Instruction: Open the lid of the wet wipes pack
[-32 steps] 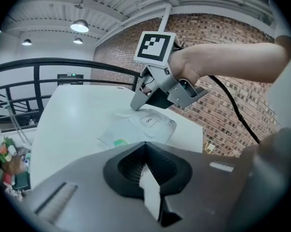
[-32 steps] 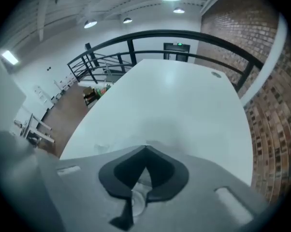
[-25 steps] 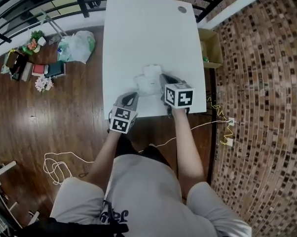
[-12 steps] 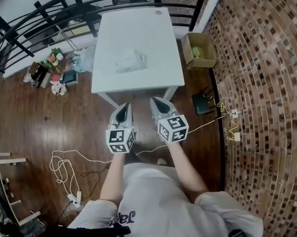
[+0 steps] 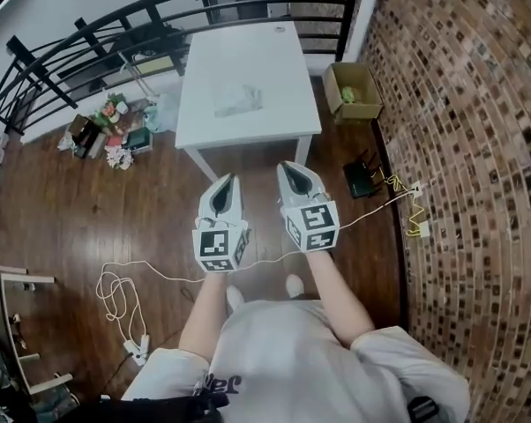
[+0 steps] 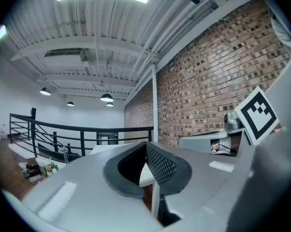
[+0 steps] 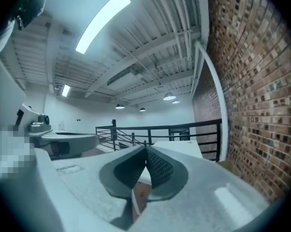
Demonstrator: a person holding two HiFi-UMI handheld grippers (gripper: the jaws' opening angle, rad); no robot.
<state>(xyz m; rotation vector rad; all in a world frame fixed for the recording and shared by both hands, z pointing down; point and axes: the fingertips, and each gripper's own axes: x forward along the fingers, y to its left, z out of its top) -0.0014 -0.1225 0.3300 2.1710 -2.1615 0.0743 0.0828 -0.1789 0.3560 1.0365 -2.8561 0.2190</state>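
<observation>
- Fingers [image 6: 161, 167] of the left gripper [image 5: 228, 181] are closed, the pads meeting at the tips. Nothing is between them, and only the room shows past them in the left gripper view.
- Right gripper [image 5: 288, 167]: its fingers [image 7: 157, 168] are likewise pressed tip to tip and hold nothing.
- Both grippers hang side by side over the wooden floor [image 5: 89, 210], pointing toward the worktop [image 5: 248, 51] but well apart from its near edge. Neither touches anything.
- The wet wipes pack [image 5: 237, 100] lies near the middle of the white worktop as a pale, flattish shape. Nothing else of note sits beside it.
- The lid is too small in the head view to tell whether it is raised or shut. Neither gripper view shows the pack at all.
- Surroundings: a cardboard box [image 5: 352, 91] stands on the floor to the right of the worktop, and a cable [image 5: 115, 293] trails across the boards near the person's feet. A brick wall [image 5: 477, 148] runs along the right side.
- Assessment of progress: no step of the task is in hand at this moment. Empty, closed grippers standing off from the worktop fit either a job not begun or one already done, and these views cannot settle which.
- Work outstanding if the lid is shut: close the distance to the worktop, steady the pack with one gripper, catch the lid's edge with the other, and fold it back.
</observation>
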